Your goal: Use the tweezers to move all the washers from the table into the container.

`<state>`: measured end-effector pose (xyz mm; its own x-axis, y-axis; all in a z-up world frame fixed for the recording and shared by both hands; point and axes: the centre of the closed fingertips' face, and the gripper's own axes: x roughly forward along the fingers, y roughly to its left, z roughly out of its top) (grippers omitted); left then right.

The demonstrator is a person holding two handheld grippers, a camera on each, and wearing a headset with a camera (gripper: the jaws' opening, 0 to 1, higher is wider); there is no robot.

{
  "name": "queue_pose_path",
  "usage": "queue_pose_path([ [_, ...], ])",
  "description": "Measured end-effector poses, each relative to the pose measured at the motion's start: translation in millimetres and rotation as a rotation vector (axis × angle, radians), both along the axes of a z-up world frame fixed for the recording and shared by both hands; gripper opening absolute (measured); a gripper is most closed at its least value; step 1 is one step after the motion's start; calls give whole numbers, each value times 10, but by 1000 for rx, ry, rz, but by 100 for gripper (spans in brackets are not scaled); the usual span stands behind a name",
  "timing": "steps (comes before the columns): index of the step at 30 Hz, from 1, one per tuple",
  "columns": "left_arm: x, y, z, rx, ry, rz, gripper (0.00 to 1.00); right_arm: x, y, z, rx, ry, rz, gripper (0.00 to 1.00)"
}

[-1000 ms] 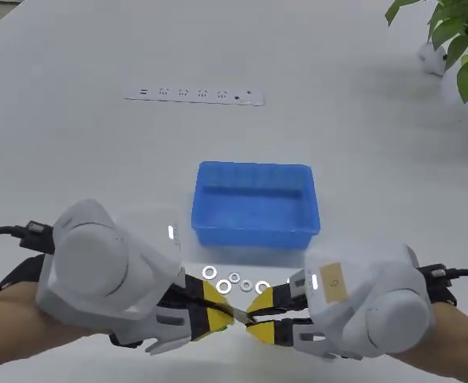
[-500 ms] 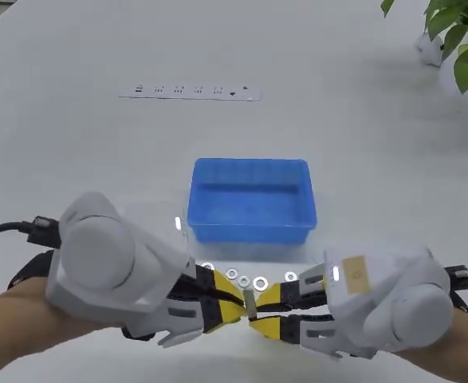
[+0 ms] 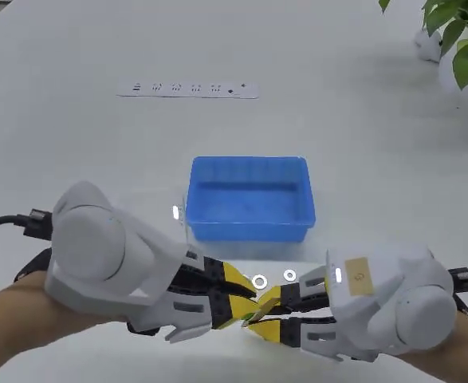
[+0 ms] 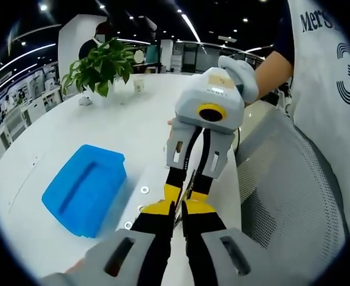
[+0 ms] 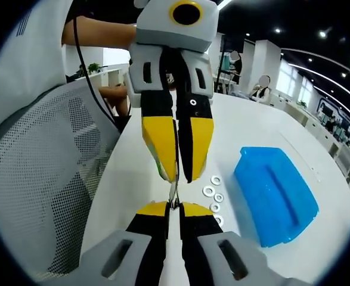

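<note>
Counted several washers [image 5: 208, 191] loose on the table [image 3: 361, 144] just beside the meeting jaw tips; saw none inside the blue container [image 3: 249, 231] farther beyond them. Found tweezers [image 5: 173, 193] pinched in both sets of narrow-closed jaws, left gripper [image 3: 249, 303] facing right gripper [image 3: 261, 313]. Could not tell which way the tweezer points face. Judged risks: dropping or twisting the tweezers on an early release by either side; scattering washers by sweeping low.

Your tweezers [image 5: 173, 193] are mostly buried between the left claw [image 3: 248, 297] and right claw [image 3: 259, 317] tips; the left claw covers some washers [image 3: 259, 282] beyond it.
</note>
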<state>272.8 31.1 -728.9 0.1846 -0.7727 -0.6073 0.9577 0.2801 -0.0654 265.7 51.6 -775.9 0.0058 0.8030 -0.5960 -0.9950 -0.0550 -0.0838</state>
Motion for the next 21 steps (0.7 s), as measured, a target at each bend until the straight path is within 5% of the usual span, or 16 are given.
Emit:
queue_pose_path([
  [6, -35, 0, -49, 23, -7, -25, 11, 24, -13, 6, -2, 3, -6, 7],
  [12, -5, -64, 10, -3, -33, -34, 15, 32, -11, 25, -10, -2, 0, 7],
  [21, 17, -160, 59, -24, -67, -57, 7, 33, -3, 38, -17, -13, 4, 7],
])
